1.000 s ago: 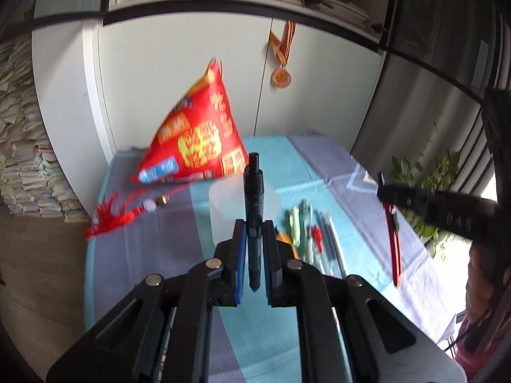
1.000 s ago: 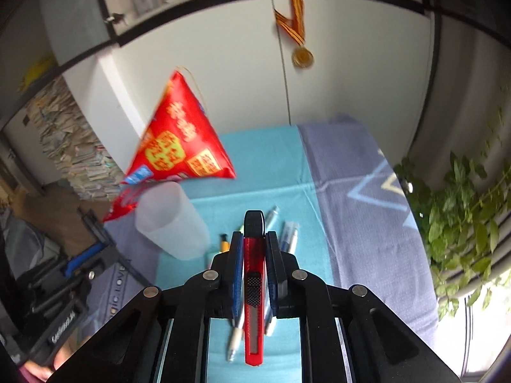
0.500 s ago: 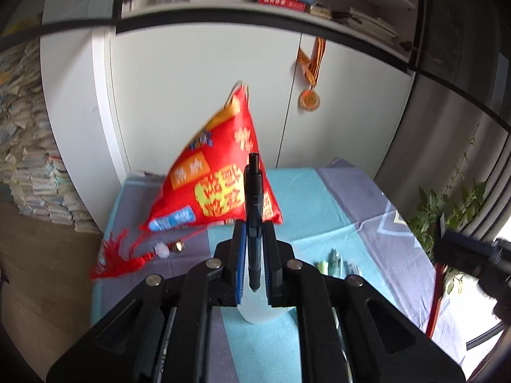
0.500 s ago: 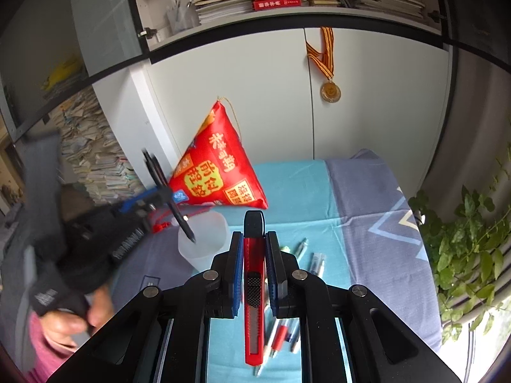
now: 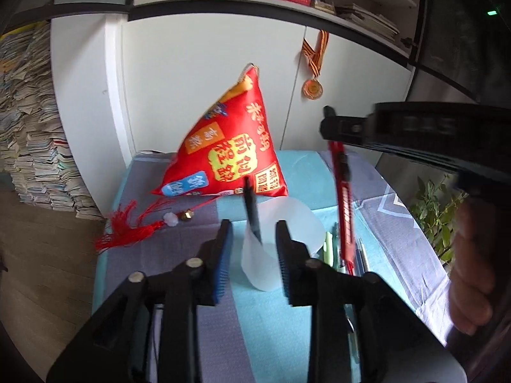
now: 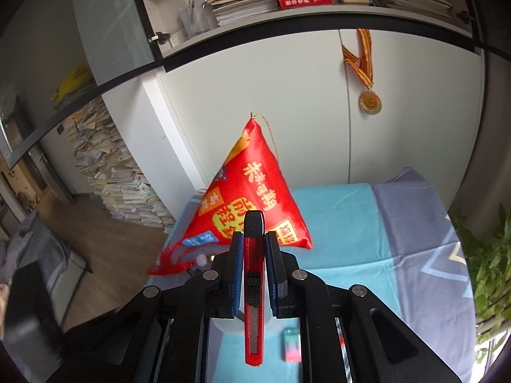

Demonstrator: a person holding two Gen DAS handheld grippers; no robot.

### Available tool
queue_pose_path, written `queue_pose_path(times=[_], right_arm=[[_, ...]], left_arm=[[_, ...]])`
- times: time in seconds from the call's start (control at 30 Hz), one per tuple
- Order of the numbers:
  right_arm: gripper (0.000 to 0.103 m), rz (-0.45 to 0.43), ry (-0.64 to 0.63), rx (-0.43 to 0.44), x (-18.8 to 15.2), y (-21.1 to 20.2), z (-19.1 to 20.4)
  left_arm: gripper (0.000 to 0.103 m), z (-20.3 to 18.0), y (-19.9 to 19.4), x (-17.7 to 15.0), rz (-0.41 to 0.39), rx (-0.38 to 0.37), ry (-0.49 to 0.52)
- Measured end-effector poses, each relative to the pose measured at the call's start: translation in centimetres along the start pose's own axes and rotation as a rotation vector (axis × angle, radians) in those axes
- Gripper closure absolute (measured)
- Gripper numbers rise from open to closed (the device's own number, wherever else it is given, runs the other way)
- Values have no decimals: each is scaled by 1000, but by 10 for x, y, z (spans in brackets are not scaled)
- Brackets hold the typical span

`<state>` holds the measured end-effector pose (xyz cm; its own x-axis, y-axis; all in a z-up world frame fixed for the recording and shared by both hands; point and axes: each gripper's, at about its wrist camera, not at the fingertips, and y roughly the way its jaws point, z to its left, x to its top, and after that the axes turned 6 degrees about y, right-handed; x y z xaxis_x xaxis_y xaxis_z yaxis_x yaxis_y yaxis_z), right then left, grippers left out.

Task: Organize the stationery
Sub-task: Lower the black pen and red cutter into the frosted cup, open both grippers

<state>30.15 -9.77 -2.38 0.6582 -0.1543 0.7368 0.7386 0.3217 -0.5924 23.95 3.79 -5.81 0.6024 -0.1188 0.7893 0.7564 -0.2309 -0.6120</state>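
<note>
In the left wrist view my left gripper [image 5: 254,249] is open and empty, its jaws on either side of a translucent plastic cup [image 5: 281,245]. A black pen [image 5: 251,210] stands tilted in the cup, free of the jaws. My right gripper [image 6: 253,266] is shut on a red utility knife [image 6: 254,287]. It also shows in the left wrist view [image 5: 332,127], holding the knife [image 5: 345,204] upright above the table, right of the cup. Several pens [image 5: 332,249] lie on the cloth by the cup.
A red pyramid-shaped pouch [image 5: 233,150] with a red tassel [image 5: 127,229] stands behind the cup on the blue and purple tablecloth [image 5: 392,223]. A white cabinet with a hanging medal [image 5: 313,87] is behind the table. A small eraser [image 6: 292,344] lies under the right gripper.
My left gripper has opened and let go of the black pen, which now stands in the cup. My right gripper has moved left over the cup area with the knife.
</note>
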Motion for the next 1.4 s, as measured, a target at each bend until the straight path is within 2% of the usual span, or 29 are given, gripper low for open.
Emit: queue_pose_path(times=[0.2,0.6,0.87,1.23,1.4], right_arm=[[89,-23,-5,18,8,23,13],[89,-15,-13,-20,-12,56,5],[89,-38,-33,-37,-33,52,1],[89,49,-22,-20,-49,42,-3],[89,73,-30,-28,-51,25,-13]], left_arm=[[66,9,-23,-11,-37,49,7],[64,19,-17,-26,7,52,-30],[64,15,-13,-31,21,37,-21],[63,8,-8,-41,51,17,-9],[58,0,-7,-45,60,2,12]])
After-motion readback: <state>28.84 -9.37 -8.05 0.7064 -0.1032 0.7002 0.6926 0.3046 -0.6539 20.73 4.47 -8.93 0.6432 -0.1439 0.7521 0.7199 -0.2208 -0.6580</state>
